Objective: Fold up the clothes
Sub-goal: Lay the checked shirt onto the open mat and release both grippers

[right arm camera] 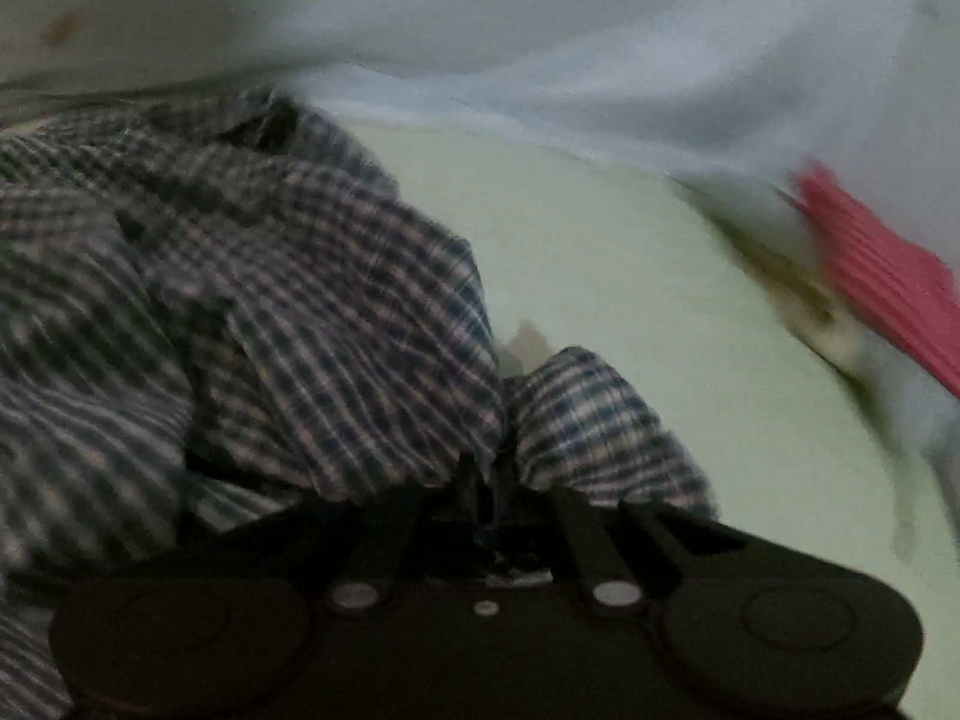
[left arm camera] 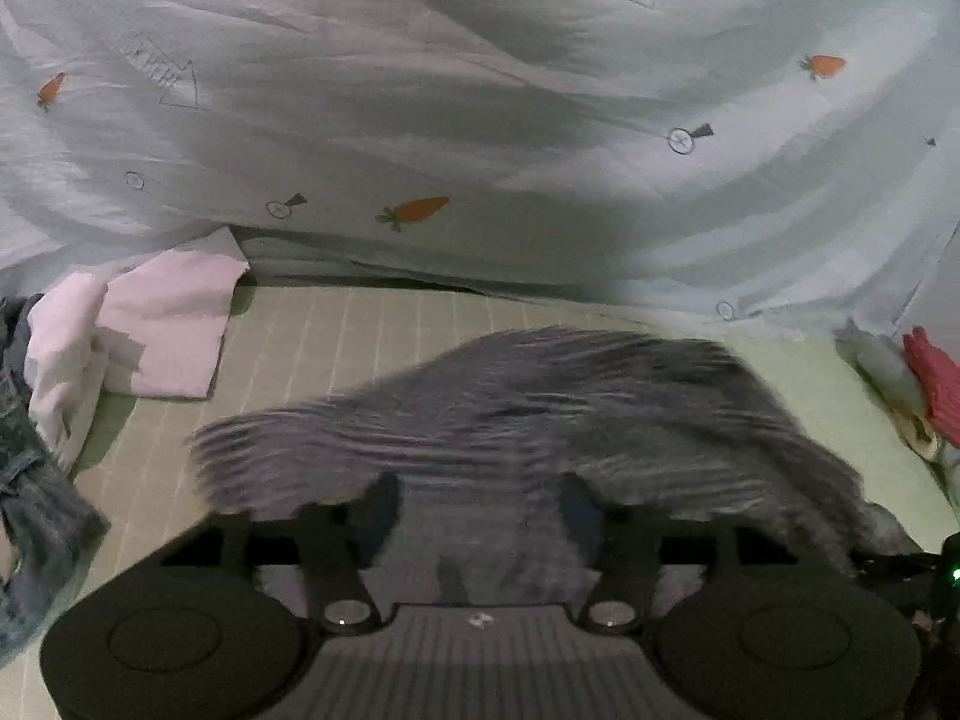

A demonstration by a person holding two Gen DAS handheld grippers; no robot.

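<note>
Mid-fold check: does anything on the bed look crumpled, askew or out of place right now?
Yes. The plaid shirt is bunched in a heap, not flat, with a fold pinched in the right gripper. The left gripper stands open over it. A white garment and denim lie crumpled at the left edge.

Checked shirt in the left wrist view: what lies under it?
The checked shirt lies on the pale green gridded mat. Whatever sits directly beneath the cloth is covered.

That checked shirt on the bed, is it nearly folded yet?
Not nearly. Nothing looks folded: the checked shirt lies bunched on the green sheet. In hand: the right gripper pinches its edge, while the left gripper stands open over it. The white garment and jeans wait crumpled.
</note>
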